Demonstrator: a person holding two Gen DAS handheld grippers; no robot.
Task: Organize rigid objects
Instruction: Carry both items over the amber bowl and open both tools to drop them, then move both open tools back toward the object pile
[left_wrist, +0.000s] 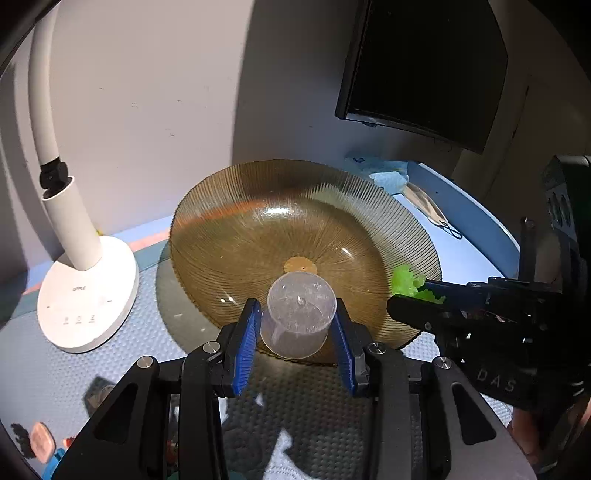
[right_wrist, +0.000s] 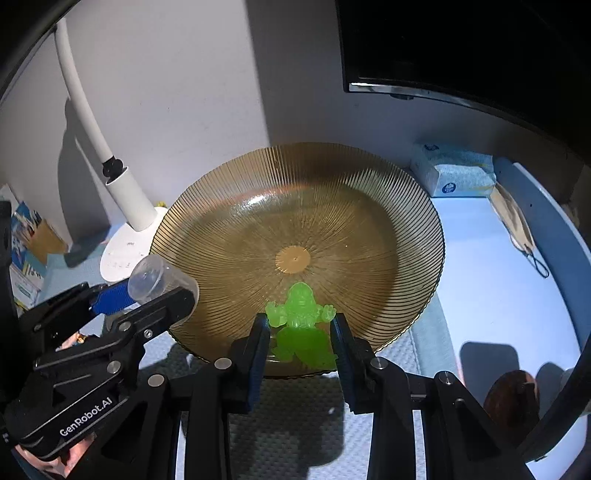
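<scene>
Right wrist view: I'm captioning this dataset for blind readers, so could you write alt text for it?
The right tongs grip a translucent green toy figure over the near rim of a ribbed amber glass plate. At left, the left tongs hold a clear plastic cup at the plate's edge, with a white desk lamp behind.

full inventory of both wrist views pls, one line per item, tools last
plate: 1, amber ribbed glass, centre of table
cup: 1, clear plastic, held sideways at plate's near-left rim
figure: 1, translucent green, held over plate's near edge
desk lamp: 1, white, left of plate
tissue pack: 1, white-blue, back right
face mask: 1, brownish, right of plate
monitor: 1, black, upper right
mat: 1, grey textured, under plate
left tool: black, blue pads, shut on cup
right tool: black, shut on figure
</scene>
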